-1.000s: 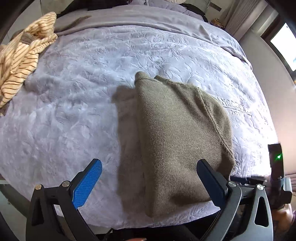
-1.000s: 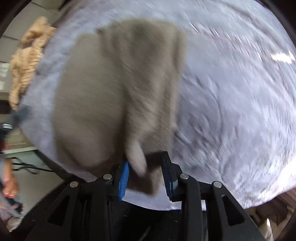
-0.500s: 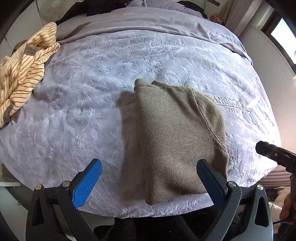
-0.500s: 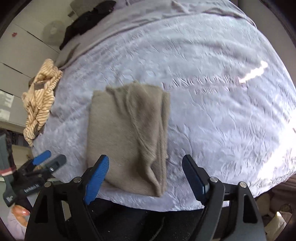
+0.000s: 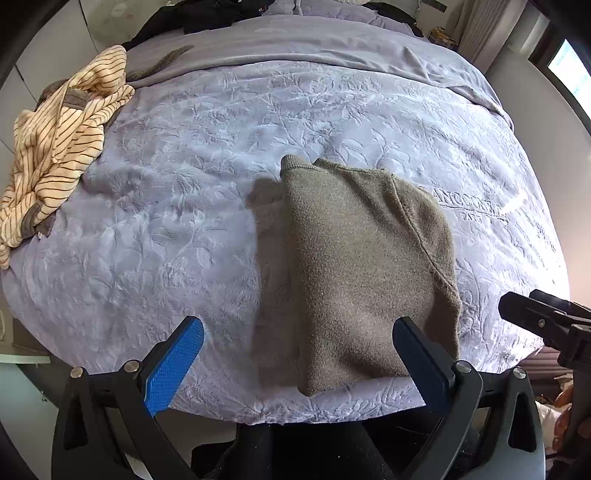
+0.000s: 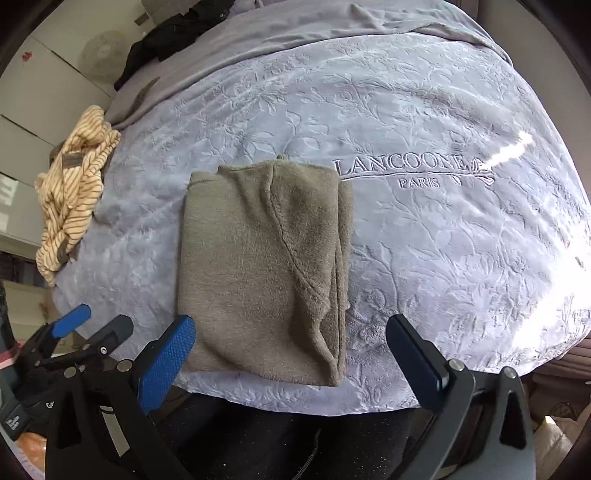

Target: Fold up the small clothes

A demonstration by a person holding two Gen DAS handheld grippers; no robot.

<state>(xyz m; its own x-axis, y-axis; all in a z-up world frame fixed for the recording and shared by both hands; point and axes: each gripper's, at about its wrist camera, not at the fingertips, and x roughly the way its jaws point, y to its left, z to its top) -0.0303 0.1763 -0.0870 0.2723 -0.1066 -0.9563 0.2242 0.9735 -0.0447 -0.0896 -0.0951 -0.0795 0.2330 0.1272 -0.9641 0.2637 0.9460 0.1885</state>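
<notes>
An olive-grey knit garment [image 5: 365, 266] lies folded into a rectangle on the lavender bedspread [image 5: 192, 184], near the bed's front edge. It also shows in the right wrist view [image 6: 258, 258], with a seam running down it. My left gripper [image 5: 299, 363] is open and empty, held above the front edge just short of the garment. My right gripper [image 6: 291, 360] is open and empty, also just in front of the garment. The right gripper's body shows at the right of the left wrist view [image 5: 546, 325]. The left gripper shows at the lower left of the right wrist view [image 6: 81, 332].
A crumpled cream garment with dark stripes [image 5: 59, 147] lies at the bed's left edge; it also shows in the right wrist view [image 6: 74, 199]. Dark clothes [image 6: 170, 33] lie at the far end. The bedspread carries embroidered lettering [image 6: 406, 166] right of the folded garment.
My right gripper opened and let go of the garment's edge, then drew back. The garment now lies flat and folded. The left gripper pulled back slightly.
</notes>
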